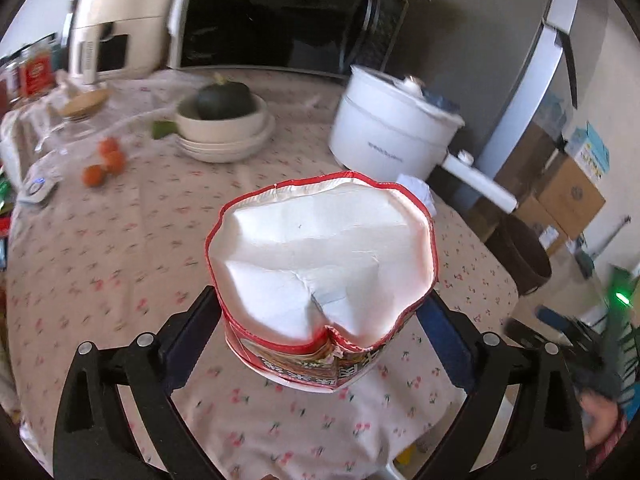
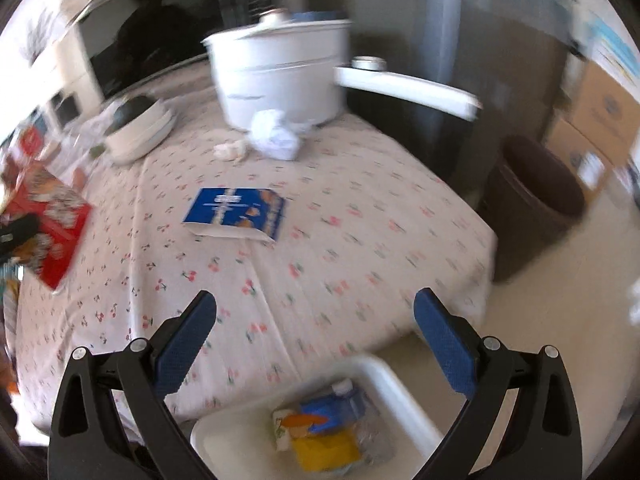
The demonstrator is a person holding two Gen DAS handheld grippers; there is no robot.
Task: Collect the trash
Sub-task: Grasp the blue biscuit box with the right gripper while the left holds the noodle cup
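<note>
I hold a crushed red-and-white paper noodle cup (image 1: 320, 280) clamped between the blue pads of my left gripper (image 1: 320, 336), its crumpled white inside facing the camera. It hangs above the round table under a cherry-print cloth (image 1: 120, 248). This looks like the carry step: the cup is picked up and not yet binned.

My right gripper (image 2: 316, 340) is wide open and holds nothing. Below it, just off the table's edge, sits a white plastic bin (image 2: 400, 392) with a blue carton and yellow wrapper already inside — though motion blur makes the contents hard to name for sure.

More trash waits on the cloth: a flattened blue-and-white packet (image 2: 236, 214) near the middle, and a crumpled white paper wad (image 2: 276, 136) touching the base of a white electric pot (image 2: 280, 76).

Next, I judge, the left gripper must swing over the bin and release — while the right reaches for the blue packet.
</note>
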